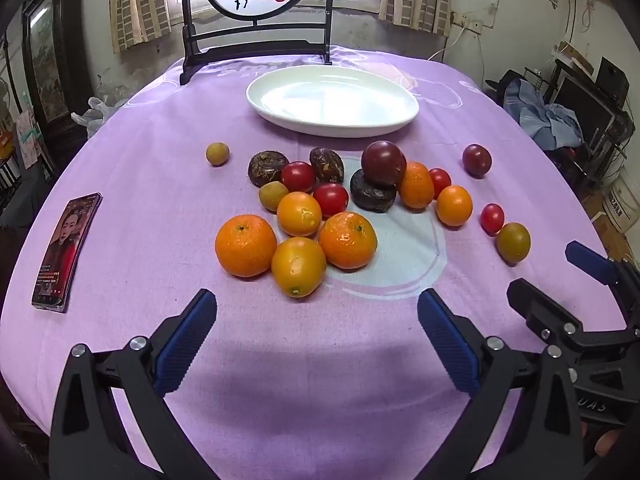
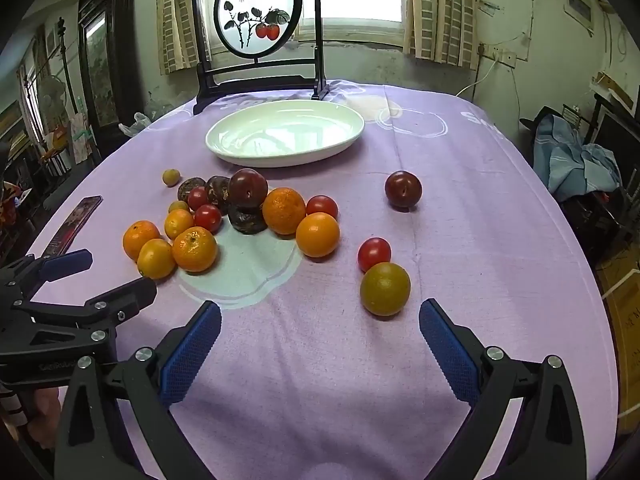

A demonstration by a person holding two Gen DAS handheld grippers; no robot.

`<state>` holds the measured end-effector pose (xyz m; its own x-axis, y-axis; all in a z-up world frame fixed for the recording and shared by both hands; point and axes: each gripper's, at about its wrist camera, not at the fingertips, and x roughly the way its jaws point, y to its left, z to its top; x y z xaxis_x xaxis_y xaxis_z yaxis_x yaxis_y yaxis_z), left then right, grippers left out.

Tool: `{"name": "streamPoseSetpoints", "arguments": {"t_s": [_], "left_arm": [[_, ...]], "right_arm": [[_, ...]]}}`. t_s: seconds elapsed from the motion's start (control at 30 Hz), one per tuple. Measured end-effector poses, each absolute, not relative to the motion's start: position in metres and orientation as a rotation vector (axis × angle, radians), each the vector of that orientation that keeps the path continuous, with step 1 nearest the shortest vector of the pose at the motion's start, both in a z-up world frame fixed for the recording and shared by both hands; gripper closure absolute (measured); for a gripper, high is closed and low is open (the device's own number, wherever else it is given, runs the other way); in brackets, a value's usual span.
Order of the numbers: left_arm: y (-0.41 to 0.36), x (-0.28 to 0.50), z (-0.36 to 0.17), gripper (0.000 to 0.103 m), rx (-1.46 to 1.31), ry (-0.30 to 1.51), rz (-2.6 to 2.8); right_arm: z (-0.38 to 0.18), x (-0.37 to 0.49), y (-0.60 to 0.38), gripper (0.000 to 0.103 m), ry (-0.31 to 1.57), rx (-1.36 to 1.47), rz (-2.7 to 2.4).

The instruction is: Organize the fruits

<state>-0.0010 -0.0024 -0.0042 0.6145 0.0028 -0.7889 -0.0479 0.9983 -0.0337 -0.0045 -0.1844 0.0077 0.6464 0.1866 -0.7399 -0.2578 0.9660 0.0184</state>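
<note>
Both tools held above the near edge of the purple tablecloth (image 1: 120, 160), tilted down toward the fruit; left gripper (image 1: 316, 344) spread wide with nothing between the blue pads, right gripper (image 2: 320, 354) spread wide and empty as well. Nothing yet moved, judging from the white plate (image 1: 280, 116), bare in the upper middle of both views.

Fruit all on the cloth, in the centre of the left view: a tight heap of mandarins, small red tomatoes, dark wrinkled fruits and one dark plum (image 1: 383, 162) resting on top of a dark one; strays apart from it, namely a small yellow-green fruit (image 1: 217, 153) at upper left of the heap, a second plum (image 2: 403, 189) alone at right centre of the right view, and a red tomato (image 2: 374, 254) touching an olive-coloured fruit (image 2: 385, 289) just ahead of the right pads.

Best to begin with the loose pieces: the olive-coloured fruit for the right tool, the nearest mandarin (image 1: 298, 266) at the front of the heap for the left. Better to come from above, pads on both sides of the widest part, closing slowly; round skins slip and roll easily. Wise to avoid pushing the neighbours, since the stacked plum could probably tumble. Also good to keep clear of the phone (image 1: 66, 250) at the left edge.
</note>
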Motion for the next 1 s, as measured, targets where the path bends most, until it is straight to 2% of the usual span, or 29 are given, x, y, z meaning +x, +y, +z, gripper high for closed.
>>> {"name": "streamPoseSetpoints", "arguments": {"t_s": [1.0], "left_arm": [[-0.0017, -0.0008, -0.0063, 0.004, -0.054, 0.915, 0.033]], "right_arm": [[0.0048, -0.0043, -0.1847, 0.004, 0.839, -0.089, 0.259]]}}
